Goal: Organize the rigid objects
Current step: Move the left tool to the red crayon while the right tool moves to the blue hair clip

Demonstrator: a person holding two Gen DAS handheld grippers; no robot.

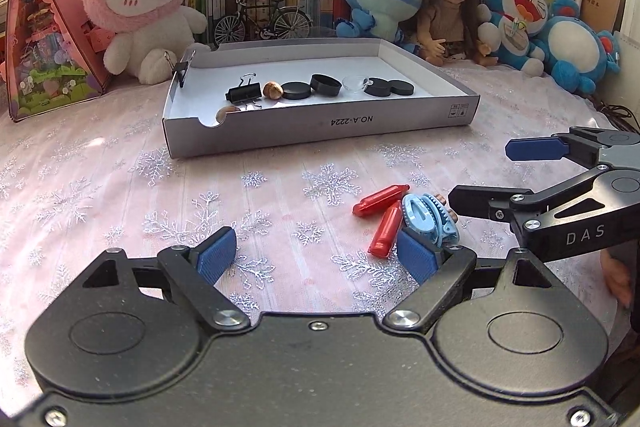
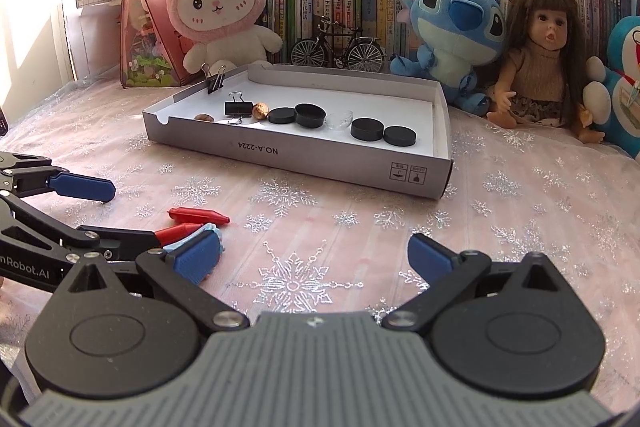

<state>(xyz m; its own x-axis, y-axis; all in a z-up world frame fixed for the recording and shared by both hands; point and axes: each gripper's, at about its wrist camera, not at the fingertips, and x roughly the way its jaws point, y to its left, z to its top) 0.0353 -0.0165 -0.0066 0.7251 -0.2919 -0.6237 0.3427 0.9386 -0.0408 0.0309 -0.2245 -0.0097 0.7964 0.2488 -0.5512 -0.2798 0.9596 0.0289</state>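
Two red capsule-shaped pieces point(image 1: 380, 201) point(image 1: 386, 231) and a light blue hair claw clip point(image 1: 428, 219) lie together on the cloth. My left gripper point(image 1: 316, 257) is open just in front of them, with its right pad beside the clip and nothing between the fingers. My right gripper point(image 1: 480, 173) comes in from the right, open, beside the clip. In the right wrist view it point(image 2: 314, 259) stands open over bare cloth. The red pieces point(image 2: 198, 215) and the clip point(image 2: 204, 231) lie at its left finger, the clip partly hidden. The left gripper point(image 2: 133, 213) shows there too.
A shallow grey cardboard box point(image 1: 320, 127) point(image 2: 300, 155) sits farther back. It holds binder clips, nuts, black round caps and a small clear cup. Plush toys, a doll, a model bicycle, a pink case and books line the back edge.
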